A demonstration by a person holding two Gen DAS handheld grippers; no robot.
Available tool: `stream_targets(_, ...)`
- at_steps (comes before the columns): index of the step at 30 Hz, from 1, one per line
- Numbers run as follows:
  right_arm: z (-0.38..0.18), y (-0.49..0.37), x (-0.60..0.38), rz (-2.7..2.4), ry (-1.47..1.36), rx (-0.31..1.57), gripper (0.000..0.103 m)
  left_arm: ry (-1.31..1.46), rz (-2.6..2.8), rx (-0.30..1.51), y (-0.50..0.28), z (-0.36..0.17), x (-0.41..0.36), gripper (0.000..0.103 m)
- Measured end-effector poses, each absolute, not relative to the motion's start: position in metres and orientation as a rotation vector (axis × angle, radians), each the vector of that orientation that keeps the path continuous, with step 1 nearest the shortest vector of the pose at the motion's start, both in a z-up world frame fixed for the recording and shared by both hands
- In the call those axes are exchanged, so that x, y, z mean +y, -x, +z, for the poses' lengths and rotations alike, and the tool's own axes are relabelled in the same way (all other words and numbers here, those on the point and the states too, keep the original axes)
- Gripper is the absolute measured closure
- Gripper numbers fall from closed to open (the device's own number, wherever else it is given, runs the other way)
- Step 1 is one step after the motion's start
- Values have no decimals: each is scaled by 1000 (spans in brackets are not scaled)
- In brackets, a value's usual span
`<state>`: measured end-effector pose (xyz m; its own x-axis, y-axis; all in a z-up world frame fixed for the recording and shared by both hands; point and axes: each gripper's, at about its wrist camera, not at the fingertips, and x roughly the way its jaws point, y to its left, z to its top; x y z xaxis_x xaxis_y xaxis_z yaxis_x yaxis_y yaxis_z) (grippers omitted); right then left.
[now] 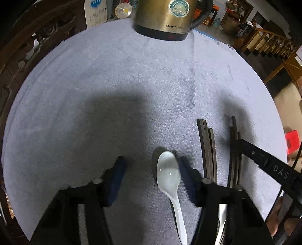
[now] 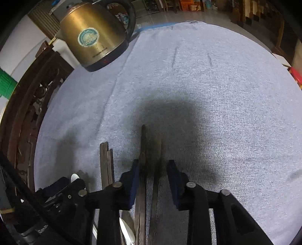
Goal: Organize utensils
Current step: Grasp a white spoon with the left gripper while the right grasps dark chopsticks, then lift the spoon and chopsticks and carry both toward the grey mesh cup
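A white ceramic spoon (image 1: 169, 177) lies on the grey cloth (image 1: 132, 84), bowl pointing away, between the fingers of my open left gripper (image 1: 152, 165), close to the right finger. A bundle of dark chopsticks (image 1: 207, 148) lies right of it. A second pair of dark chopsticks (image 1: 235, 150) lies further right, where the right gripper's finger (image 1: 264, 162) reaches in. In the right wrist view my right gripper (image 2: 153, 165) is open around that pair (image 2: 144, 160), the left finger touching it. The first bundle (image 2: 106, 164) lies to the left. A metal spoon handle (image 1: 221, 224) shows behind my left gripper.
A brass electric kettle (image 1: 166, 17) stands at the far edge of the cloth; it also shows in the right wrist view (image 2: 92, 35). A dark carved wooden chair (image 2: 28, 105) stands at the table's left. The left gripper (image 2: 64, 186) shows at the lower left of the right wrist view.
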<state>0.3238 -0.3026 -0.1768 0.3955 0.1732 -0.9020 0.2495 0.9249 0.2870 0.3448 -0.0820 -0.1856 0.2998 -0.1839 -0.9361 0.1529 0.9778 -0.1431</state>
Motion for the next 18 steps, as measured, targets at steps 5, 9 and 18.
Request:
stream_targets(5,-178,-320,-313,-51,-442,1155,97,-9,-218,1215,-343,-188,-85,92)
stream_targets(9,-180,-308,-320,-32,-482,1150,98,5,-249,1213,-341,-193,-85,94)
stream_targets(18,-171,-292,-339,-68,-543,1152,92,-1,-250,1174,-317,-175,-53,95)
